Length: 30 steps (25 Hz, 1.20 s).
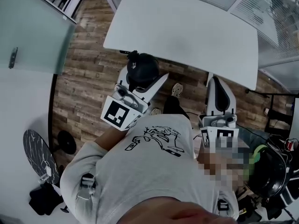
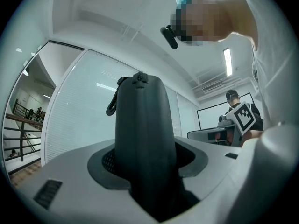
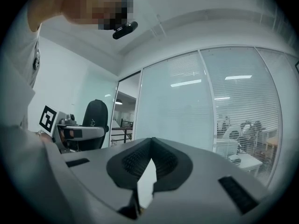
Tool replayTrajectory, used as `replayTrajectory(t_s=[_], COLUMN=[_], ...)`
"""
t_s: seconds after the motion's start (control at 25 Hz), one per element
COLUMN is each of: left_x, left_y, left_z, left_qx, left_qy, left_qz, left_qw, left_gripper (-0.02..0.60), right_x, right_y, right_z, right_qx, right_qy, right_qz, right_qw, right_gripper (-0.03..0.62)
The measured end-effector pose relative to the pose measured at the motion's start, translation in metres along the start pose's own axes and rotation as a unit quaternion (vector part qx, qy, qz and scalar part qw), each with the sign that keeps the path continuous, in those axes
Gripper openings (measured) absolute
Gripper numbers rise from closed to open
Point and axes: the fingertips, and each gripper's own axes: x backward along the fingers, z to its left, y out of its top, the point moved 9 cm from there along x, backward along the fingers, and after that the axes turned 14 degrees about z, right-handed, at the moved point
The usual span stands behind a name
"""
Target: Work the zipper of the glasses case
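Note:
My left gripper (image 1: pixel 140 85) is shut on a black glasses case (image 1: pixel 143 69), held up in front of the person's chest, over the wood floor. In the left gripper view the case (image 2: pixel 142 125) stands upright between the jaws. Its zipper runs over the top, and the pull loop (image 2: pixel 112 107) hangs at the upper left. My right gripper (image 1: pixel 217 84) is a little to the right of the case, apart from it. It is shut, and in the right gripper view its ribbed pads (image 3: pixel 135 160) meet with nothing between them.
A white table (image 1: pixel 187 31) stands just beyond both grippers. Wood floor (image 1: pixel 88 73) lies below, with a glass partition (image 1: pixel 32 31) at the left. A chair and cluttered gear (image 1: pixel 273 171) are at the right. The person's grey shirt (image 1: pixel 149 171) fills the lower part of the head view.

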Motion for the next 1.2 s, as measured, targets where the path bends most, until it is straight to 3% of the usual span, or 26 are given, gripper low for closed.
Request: replayTrajectory(t_s=[0.48,0.76,1.2], left_x=[-0.119,-0.190,-0.271], left_y=[0.010,0.012,0.014], left_z=[0.030,0.047,0.070], left_qx=[-0.011,-0.002,-0.007], left_qy=[0.007,0.007,0.012], left_qz=[0.012,0.042,0.055], left_qw=[0.9998,0.9991,0.9984], left_gripper=[0.250,0.250,0.250], right_x=[-0.076,-0.121,-0.174], right_y=[0.005,0.012,0.019], right_z=[-0.102,-0.160,-0.226], right_qx=[-0.014,-0.017,-0.022], right_qy=[0.008,0.015,0.025], right_qz=[0.001,0.002,0.004], right_qw=[1.000,1.000,0.999], right_gripper=[0.005,0.005,0.005])
